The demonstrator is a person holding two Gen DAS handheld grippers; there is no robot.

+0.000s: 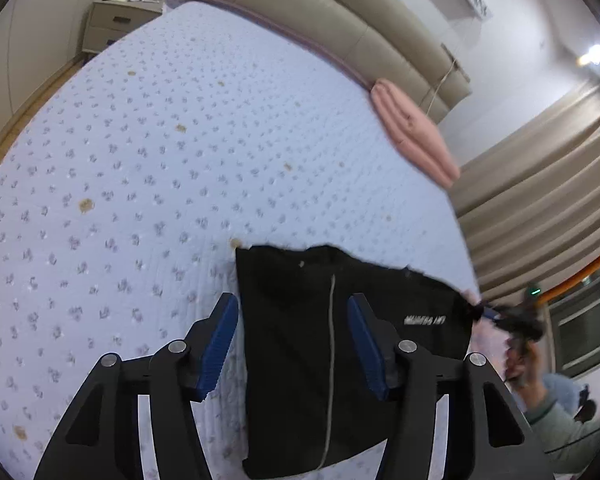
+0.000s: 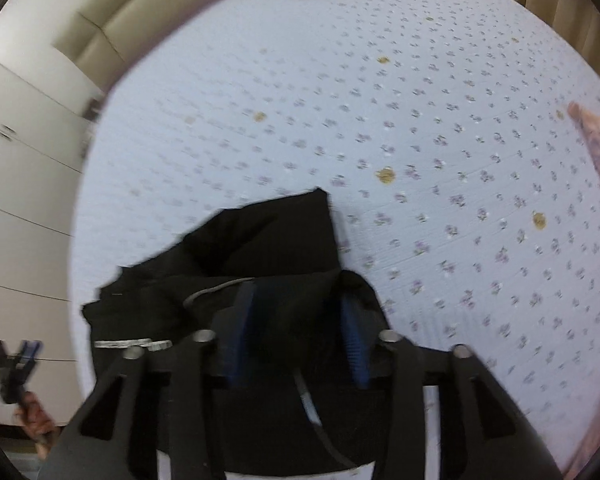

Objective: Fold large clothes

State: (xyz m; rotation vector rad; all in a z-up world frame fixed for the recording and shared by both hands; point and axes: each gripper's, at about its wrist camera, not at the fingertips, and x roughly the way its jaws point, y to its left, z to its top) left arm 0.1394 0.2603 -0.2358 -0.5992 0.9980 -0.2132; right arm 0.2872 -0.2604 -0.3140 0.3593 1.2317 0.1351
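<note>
Lying folded, black garment (image 1: pixel 340 352) on bed (image 1: pixel 140 160)

Your left gripper (image 1: pixel 292 344): black arms, ribbed blue pads (image 1: pixel 216 354), silver screws | your right gripper (image 2: pixel 296 344): same black frame, blue pads | your sleeve (image 1: pixel 556 420) at 4 o'clock: pale grey-green

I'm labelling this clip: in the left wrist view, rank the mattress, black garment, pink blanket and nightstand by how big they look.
1. Mattress
2. Black garment, though it lies nearest the camera
3. Pink blanket
4. Nightstand, farthest off, so its rank is unsure
</note>
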